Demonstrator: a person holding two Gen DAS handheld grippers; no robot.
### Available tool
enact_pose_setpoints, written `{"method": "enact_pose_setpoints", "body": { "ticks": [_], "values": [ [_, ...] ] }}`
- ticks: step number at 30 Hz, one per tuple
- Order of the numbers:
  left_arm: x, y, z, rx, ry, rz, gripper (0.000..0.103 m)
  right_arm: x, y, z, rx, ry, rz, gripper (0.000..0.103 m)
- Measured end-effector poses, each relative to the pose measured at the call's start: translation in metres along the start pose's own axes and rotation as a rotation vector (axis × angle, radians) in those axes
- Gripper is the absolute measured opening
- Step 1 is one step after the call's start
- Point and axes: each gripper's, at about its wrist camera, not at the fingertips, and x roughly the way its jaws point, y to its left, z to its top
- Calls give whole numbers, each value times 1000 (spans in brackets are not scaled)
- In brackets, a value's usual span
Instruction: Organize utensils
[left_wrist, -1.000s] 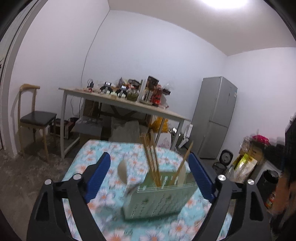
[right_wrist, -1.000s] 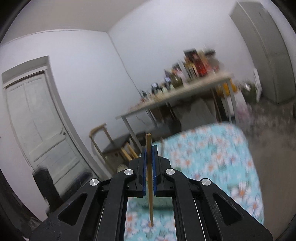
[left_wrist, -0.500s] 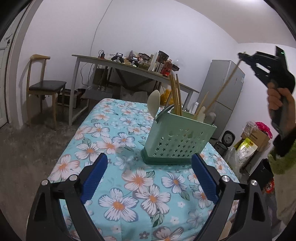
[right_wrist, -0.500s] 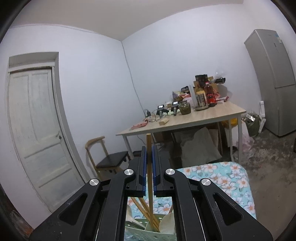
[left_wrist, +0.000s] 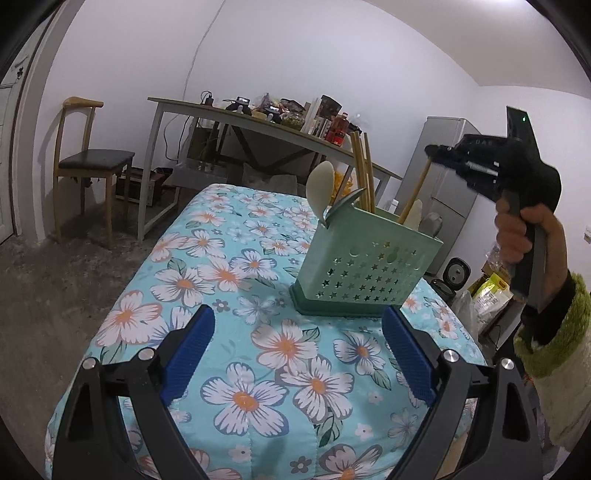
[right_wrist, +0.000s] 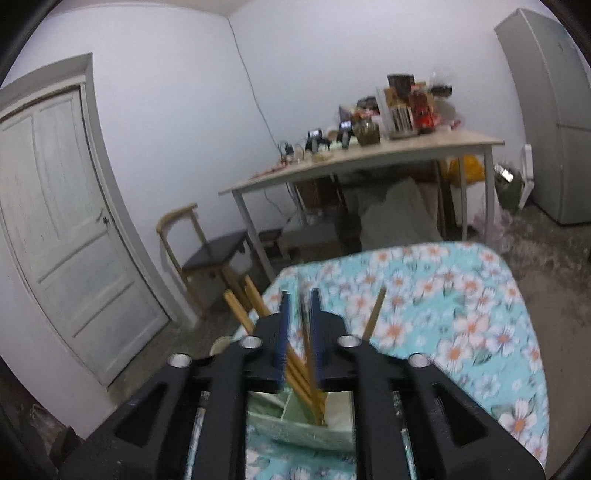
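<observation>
pale green plastic made up the utensil holder (left_wrist: 364, 267), which stood on the floral tablecloth (left_wrist: 221, 280) toward the far right part of the table top. its front wall was pierced with rows of small star-shaped holes, and it sat on a slightly darker green base. inside it, a white spoon (left_wrist: 319, 184) leaned out at the left corner beside a metal utensil (left_wrist: 345, 203), a tight bunch of wooden chopsticks (left_wrist: 362, 170) rose upright behind them, and a single chopstick (left_wrist: 415, 194) slanted out to the right. two more rounded heads, one pale and one grey, poked above the right rim; what they were could not be told.

the left gripper (left_wrist: 297, 354) hovered low over the cloth in front of the holder with its blue-padded jaws spread wide and nothing between them.

the right gripper (right_wrist: 299, 332), gripped by a hand (left_wrist: 524, 236) in a fuzzy green cuff, hung just above the holder's right side. its jaws had just been opening, and stood a small way apart. a thin dark stick showed blurred in the gap, with the chopstick bunch lower down behind; the pads did not appear to press on it. in the right wrist view the holder's open top (right_wrist: 295, 421) lay directly beneath the claw, a divider splitting it into compartments.
</observation>
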Motion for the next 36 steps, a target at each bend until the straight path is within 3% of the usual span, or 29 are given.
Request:
{"method": "enact_pose_setpoints", "body": {
  "ticks": [1,5,12,24,32,36],
  "values": [
    [0,0,0,-1,1,2,90,-2,1,-2,2,-1,-2,32],
    [-3,-2,3,2,-4,10,91,-20,3,-5,0,-26,-2,44],
    [-13,-18,8,31,-26,23,97,-67,-3,-24,14,-55,-36,56],
    [-22,-74,12,162,-5,125,97,-100,-7,-125,-54,134,-187,77],
    [-26,-113,12,204,-6,299,97,-125,-7,-152,-109,162,-241,92],
    [-23,-126,11,210,-2,448,97,-133,-13,-158,-96,158,-288,95]
  ]
}}
